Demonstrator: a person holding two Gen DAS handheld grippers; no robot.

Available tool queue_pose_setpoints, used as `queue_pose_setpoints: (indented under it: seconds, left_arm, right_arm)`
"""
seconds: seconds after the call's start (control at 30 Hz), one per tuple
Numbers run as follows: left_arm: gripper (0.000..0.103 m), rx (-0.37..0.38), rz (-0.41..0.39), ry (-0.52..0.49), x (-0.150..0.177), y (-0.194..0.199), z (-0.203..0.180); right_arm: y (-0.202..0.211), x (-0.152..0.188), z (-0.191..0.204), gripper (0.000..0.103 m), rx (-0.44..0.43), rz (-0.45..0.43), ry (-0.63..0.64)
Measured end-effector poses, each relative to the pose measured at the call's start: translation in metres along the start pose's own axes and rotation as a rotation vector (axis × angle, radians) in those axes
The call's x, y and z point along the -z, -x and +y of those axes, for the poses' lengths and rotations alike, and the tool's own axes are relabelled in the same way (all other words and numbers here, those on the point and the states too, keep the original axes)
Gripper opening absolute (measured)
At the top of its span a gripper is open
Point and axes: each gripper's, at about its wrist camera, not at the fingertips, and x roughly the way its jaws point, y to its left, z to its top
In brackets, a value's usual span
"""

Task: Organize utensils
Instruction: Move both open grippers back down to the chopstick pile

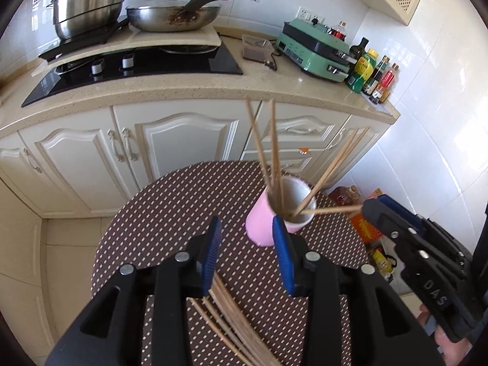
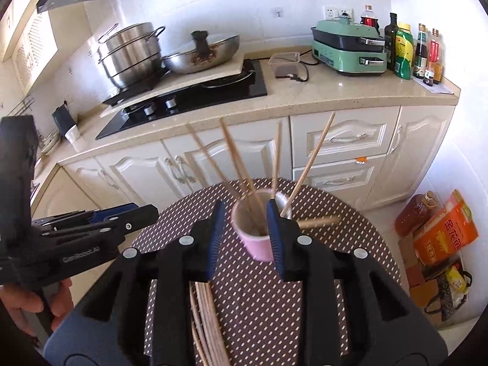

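Chopsticks (image 1: 276, 158) stand splayed in a pink cup (image 1: 268, 219) on a round dotted counter (image 1: 170, 213); one lies nearly level across the rim, its end just beside the right tool's (image 1: 370, 206) tip. More chopsticks lie in a loose bundle (image 1: 235, 326) on the counter below the left tool (image 1: 247, 253). Left tool's blue pads (image 1: 282, 253) stand apart with nothing between them. From the right wrist, the right tool (image 2: 244, 238) is also parted, empty, the cup (image 2: 256, 244) showing beyond the gap. The left tool (image 2: 146, 213) shows at that view's left edge, above a hand (image 2: 36, 302).
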Motion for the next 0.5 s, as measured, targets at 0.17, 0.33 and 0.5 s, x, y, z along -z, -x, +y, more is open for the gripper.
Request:
queue_pose_setpoints:
  seconds: [0.17, 0.33, 0.5]
  left_arm:
    - [0.035, -0.042, 0.076, 0.038, 0.030, -0.009, 0.027]
    - [0.035, -0.083, 0.164, 0.059, 0.059, -0.031, 0.044]
    - [0.035, -0.085, 0.253, 0.071, 0.081, -0.059, 0.050]
  right_arm:
    - [-0.002, 0.028, 0.015, 0.029, -0.015, 0.058, 0.017]
    - [-0.016, 0.056, 0.023, 0.029, -0.029, 0.138, 0.021]
    - [-0.037, 0.078, 0.021, 0.029, -0.032, 0.228, 0.023]
